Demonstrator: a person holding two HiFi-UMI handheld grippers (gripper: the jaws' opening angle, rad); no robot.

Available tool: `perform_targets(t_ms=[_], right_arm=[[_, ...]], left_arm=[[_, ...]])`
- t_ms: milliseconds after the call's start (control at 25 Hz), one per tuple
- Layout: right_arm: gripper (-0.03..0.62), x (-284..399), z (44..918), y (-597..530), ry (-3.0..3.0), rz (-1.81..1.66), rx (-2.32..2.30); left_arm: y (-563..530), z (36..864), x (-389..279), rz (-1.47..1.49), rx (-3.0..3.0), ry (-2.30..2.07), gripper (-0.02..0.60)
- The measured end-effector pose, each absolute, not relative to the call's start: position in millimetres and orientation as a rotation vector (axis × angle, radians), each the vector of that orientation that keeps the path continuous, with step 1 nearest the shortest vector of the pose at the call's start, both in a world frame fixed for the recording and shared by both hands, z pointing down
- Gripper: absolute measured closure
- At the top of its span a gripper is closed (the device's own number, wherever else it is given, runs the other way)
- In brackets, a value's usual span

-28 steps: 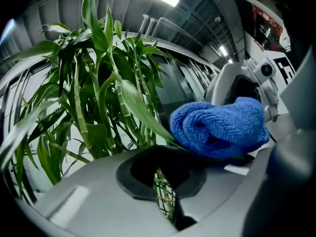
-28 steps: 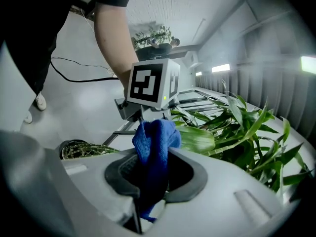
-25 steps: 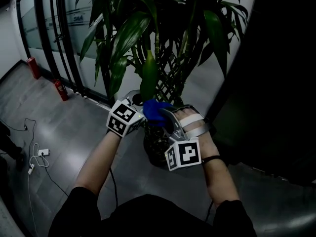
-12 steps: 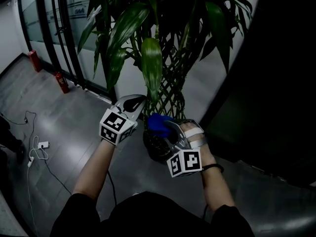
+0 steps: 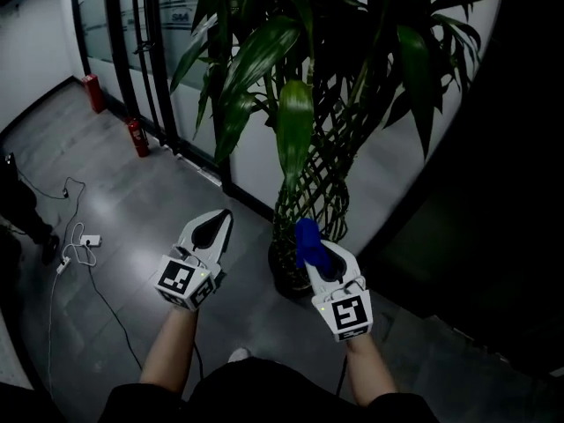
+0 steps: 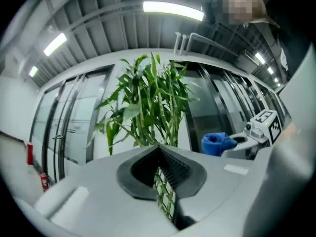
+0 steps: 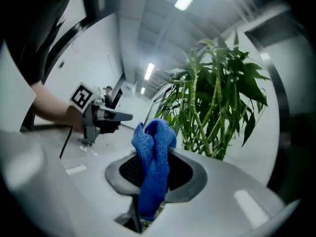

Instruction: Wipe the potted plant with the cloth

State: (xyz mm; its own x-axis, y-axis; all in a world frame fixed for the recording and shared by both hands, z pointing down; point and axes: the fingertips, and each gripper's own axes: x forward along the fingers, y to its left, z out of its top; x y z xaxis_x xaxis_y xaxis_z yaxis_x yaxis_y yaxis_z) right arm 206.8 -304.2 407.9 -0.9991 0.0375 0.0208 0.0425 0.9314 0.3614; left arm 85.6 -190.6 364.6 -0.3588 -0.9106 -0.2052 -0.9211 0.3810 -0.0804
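Note:
The potted plant (image 5: 295, 122) has long green leaves over braided stems, and its dark pot (image 5: 284, 270) stands on the grey floor. My right gripper (image 5: 310, 245) is shut on a blue cloth (image 5: 308, 241) just in front of the pot, clear of the leaves. In the right gripper view the cloth (image 7: 154, 147) hangs bunched between the jaws, with the plant (image 7: 217, 102) beyond. My left gripper (image 5: 220, 221) hovers left of the pot, jaws together with nothing in them. The left gripper view looks over the jaws at the plant (image 6: 148, 102) and the cloth (image 6: 217, 143).
A glass partition with black frames (image 5: 150, 42) runs behind the plant, with two red fire extinguishers (image 5: 137, 137) at its foot. Cables and a power strip (image 5: 79, 241) lie on the floor at the left. A dark wall (image 5: 511, 192) rises close on the right.
Both grippers have drawn back and down from the hanging leaf and moved apart. The cloth no longer touches the leaf, which now hangs free.

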Motion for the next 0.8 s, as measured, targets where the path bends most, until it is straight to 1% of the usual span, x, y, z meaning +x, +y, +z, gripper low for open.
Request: perform_targets(t_ms=[80, 160, 240, 480, 640, 800], right_arm=[[0.507, 208, 418, -290, -3.123, -0.454, -0.117], [0.508, 206, 424, -278, -3.141, -0.41, -0.168], [0.508, 203, 425, -272, -3.163, -0.353, -0.212], [0.508, 203, 426, -277, -3.203, -0.287, -0.24], [0.508, 192, 435, -270, -3.208, -0.174, -0.291], [0.507, 179, 437, -266, -3.206, -0.209, -0.262]], left_arm=[[-165, 368, 96, 0.101, -1.56, 2.446, 0.575], [-151, 380, 100, 0.081, -1.518, 2.507, 0.575], [-140, 388, 102, 0.135, -1.48, 2.589, 0.575], [-112, 401, 113, 0.17, -1.356, 2.705, 0.575], [-89, 405, 103, 0.174, -1.287, 2.757, 0.575], [-87, 414, 84, 0.193, -1.329, 2.733, 0.575]])
